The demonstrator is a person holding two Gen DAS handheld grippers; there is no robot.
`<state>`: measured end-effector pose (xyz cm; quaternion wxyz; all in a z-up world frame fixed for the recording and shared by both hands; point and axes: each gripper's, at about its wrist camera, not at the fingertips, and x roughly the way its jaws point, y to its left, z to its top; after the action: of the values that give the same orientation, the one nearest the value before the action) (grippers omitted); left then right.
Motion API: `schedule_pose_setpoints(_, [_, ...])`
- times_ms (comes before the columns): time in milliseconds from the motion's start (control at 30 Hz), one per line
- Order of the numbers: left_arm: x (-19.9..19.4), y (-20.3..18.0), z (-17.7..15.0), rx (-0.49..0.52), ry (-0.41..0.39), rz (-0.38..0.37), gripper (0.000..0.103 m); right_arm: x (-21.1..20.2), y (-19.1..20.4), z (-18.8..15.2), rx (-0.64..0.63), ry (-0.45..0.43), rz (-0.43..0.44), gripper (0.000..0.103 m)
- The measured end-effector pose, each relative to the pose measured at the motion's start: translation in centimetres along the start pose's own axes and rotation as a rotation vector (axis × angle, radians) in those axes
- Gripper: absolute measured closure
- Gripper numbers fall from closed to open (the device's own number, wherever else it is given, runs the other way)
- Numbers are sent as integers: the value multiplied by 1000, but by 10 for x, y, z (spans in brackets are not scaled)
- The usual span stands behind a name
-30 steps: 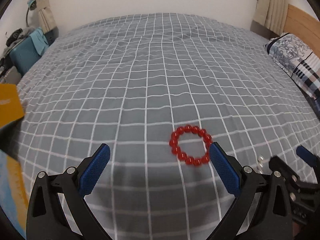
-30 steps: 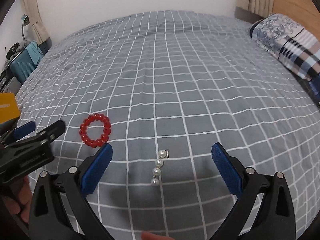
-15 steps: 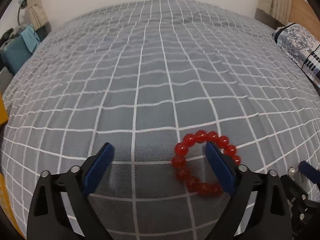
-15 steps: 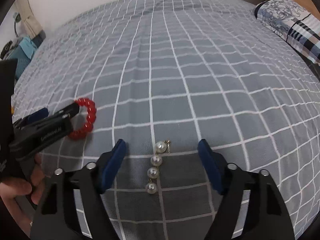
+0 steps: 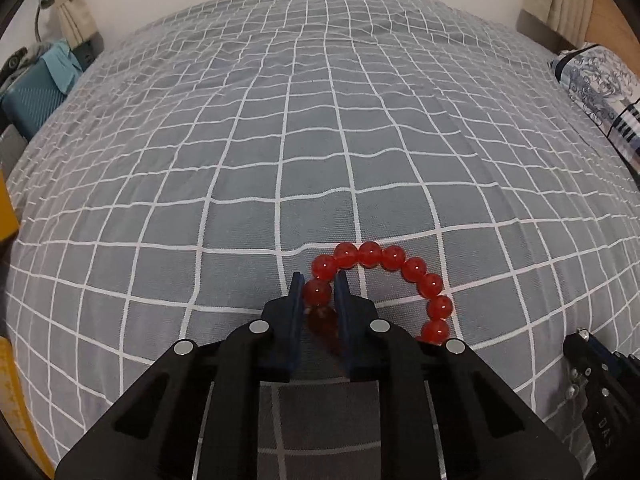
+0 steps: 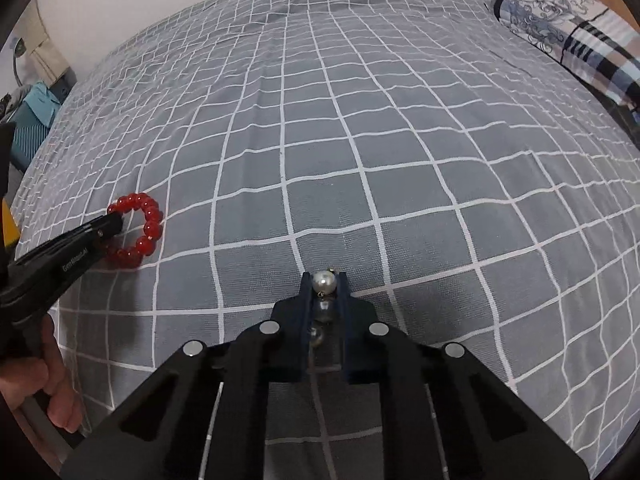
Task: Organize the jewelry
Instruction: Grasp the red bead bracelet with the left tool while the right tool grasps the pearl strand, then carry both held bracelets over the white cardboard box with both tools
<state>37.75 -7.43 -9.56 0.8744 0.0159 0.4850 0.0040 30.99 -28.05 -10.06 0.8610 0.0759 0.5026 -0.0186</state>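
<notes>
Red glass-bead bracelet (image 5: 383, 276) is lying on the grey checked bed (image 5: 280, 140), left hand-held gripper (image 5: 319, 286) pinching one bead; right hand-held gripper (image 6: 324, 286) is clamping the white pearl strand (image 6: 323, 282).

Left gripper (image 5: 320, 286): black frame w/ blue pads, pitched steeply down, jaws just closed in, now clamped on one bead of the red round-bead bracelet (image 5: 394, 280). Right gripper (image 6: 325, 285): same build, also angled steeply down, jaws just closed, pinching the top pearl of the short white pearl strand (image 6: 323, 282) at the fingertips. In the right wrist view the left gripper sits at far left, w/ the person's hand (image 6: 38, 384) wrapped round its handle, near edge.
</notes>
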Motion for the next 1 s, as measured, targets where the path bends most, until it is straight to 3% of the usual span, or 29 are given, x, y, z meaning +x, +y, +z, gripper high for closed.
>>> schedule_pose_setpoints(133, [-10, -1, 2, -3, -27, -40, 90, -3, 3, -1, -13, -10, -13, 93])
schedule_pose_setpoints(633, [-51, -15, 5, 19, -115, -82, 90, -27, -1, 3, 9, -92, -16, 93])
schedule_pose_setpoints(1000, [-88, -25, 2, 36, -209, -80, 90, -58, 1, 3, -4, -185, -64, 92])
